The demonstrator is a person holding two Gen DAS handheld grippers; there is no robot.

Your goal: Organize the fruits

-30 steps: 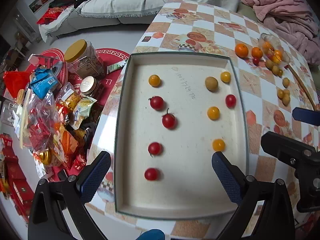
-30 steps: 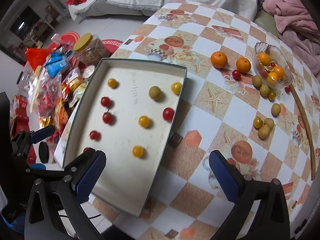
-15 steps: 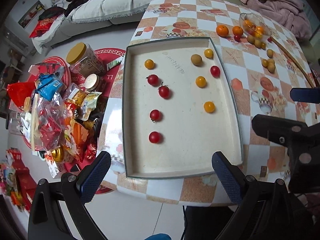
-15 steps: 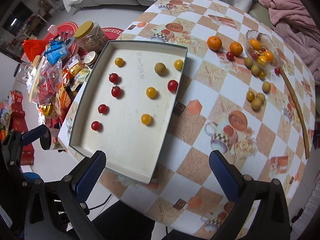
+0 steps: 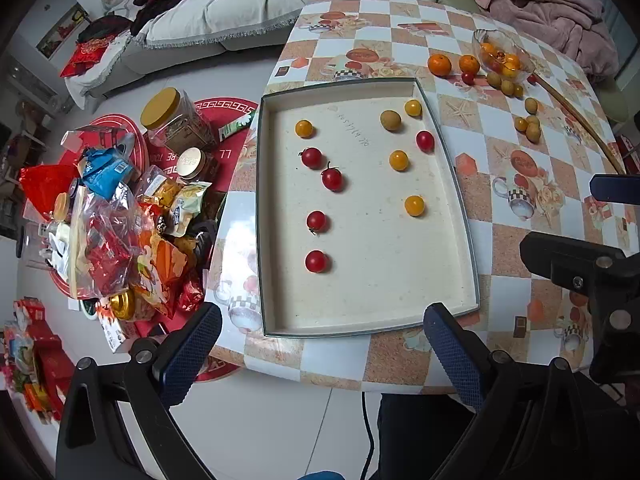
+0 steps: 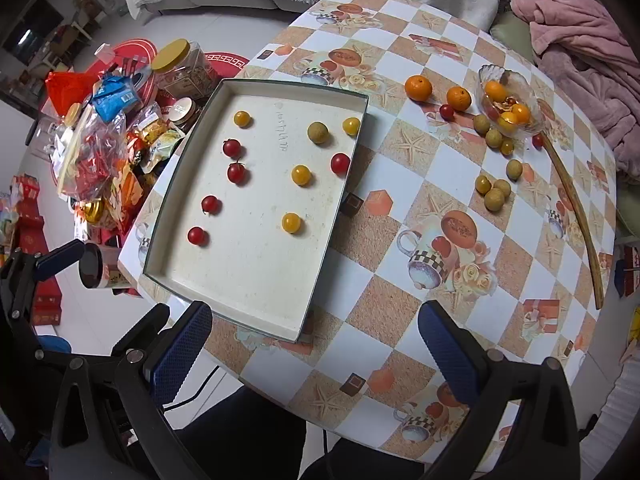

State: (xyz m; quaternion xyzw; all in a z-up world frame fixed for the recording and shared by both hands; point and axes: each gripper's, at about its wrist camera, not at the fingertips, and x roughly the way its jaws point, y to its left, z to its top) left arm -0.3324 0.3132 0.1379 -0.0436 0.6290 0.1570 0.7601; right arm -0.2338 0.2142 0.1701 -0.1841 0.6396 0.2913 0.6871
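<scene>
Round table (image 6: 400,168) under a checkered orange-and-white oilcloth printed with cups and starfish; grey sofa (image 5: 248,12) and pink blanket (image 6: 580,52) behind it, heap of snack packets (image 5: 120,232) on the floor to its left. Shallow cream rectangular tray (image 5: 360,300) sits on the table's left part. In the tray: five red cherry tomatoes, four yellow ones, one brownish-green round fruit (image 6: 318,133). Right of the tray: two oranges (image 6: 418,88), a glass bowl (image 6: 532,120) with fruit, loose small fruits, a long wooden stick (image 6: 576,208). Left tongs (image 5: 320,344) and right tongs (image 6: 316,340) both gape wide, empty, at the table's near edge.
</scene>
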